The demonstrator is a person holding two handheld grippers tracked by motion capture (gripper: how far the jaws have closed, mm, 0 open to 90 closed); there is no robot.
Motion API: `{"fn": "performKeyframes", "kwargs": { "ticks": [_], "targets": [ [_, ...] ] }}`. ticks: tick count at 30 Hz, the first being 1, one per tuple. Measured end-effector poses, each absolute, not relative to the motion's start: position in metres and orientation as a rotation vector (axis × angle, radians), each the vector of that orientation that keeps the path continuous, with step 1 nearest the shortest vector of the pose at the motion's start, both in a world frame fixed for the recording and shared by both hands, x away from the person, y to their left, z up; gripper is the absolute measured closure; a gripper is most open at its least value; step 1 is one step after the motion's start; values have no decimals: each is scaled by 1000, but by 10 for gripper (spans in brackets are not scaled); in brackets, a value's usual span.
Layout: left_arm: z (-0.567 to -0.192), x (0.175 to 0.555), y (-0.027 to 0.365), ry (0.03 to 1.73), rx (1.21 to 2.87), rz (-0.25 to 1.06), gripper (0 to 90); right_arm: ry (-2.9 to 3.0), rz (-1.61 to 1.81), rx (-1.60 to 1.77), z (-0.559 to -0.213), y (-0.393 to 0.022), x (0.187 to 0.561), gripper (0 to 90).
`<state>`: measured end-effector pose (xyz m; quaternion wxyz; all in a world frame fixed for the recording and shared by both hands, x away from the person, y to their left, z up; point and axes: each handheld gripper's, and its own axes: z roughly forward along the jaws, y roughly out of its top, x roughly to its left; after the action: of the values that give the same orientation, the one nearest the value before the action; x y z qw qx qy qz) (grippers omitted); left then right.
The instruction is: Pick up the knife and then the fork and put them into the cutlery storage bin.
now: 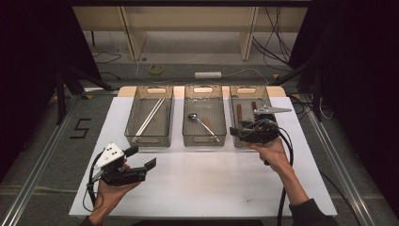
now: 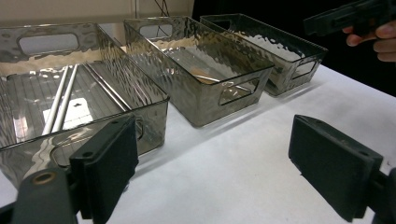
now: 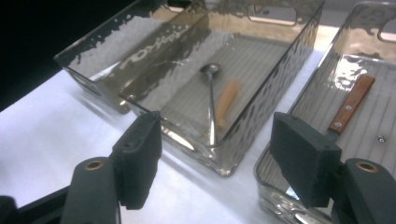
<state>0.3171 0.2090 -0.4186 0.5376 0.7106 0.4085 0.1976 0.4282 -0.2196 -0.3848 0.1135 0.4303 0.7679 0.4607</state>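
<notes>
- The right gripper (image 1: 241,132) had its jaws wide apart with nothing between the pads; it hung over the near end of the right bin (image 1: 234,109), the jaws turned toward the middle of the table.
- In the right gripper view, the right gripper (image 3: 219,158) straddled the gap between two bins: the middle bin (image 3: 261,98) lay ahead and to the left of the pads, and the right bin (image 3: 327,81) was under the right pad.
- The spoon (image 3: 211,93) lay flat in the middle bin, its bowl at the far end and its long handle running almost straight toward the fingers. I judge this was the thing reached for, so the coming move depended on crossing that near wall and closing across the handle, not along it.
- A wooden-handled knife (image 3: 350,105) lay in the right bin, also near the right pad, its axis slanted away.
- The right hand was much nearer to the spoon than the left.
- The left gripper (image 1: 140,157) was also released and empty, resting in the hand over the white table (image 1: 202,183), well apart from the bins.
- The left gripper view alone showed the two chopsticks (image 2: 58,105) in the left bin (image 2: 154,100) from close by; the high view alone showed the spoon (image 1: 203,123) slanted in its bin.
</notes>
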Motion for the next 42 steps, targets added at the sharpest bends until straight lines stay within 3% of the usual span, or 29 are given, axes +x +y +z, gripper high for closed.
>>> {"fn": "performKeyframes", "kwargs": {
  "ticks": [18, 42],
  "targets": [
    [-420, 316, 209, 970, 1704, 453, 153, 2215, 1522, 1145, -400, -216, 372, 320],
    [-420, 317, 210, 967, 1699, 423, 153, 2178, 1557, 1064, -422, -226, 330, 295]
  ]
}}
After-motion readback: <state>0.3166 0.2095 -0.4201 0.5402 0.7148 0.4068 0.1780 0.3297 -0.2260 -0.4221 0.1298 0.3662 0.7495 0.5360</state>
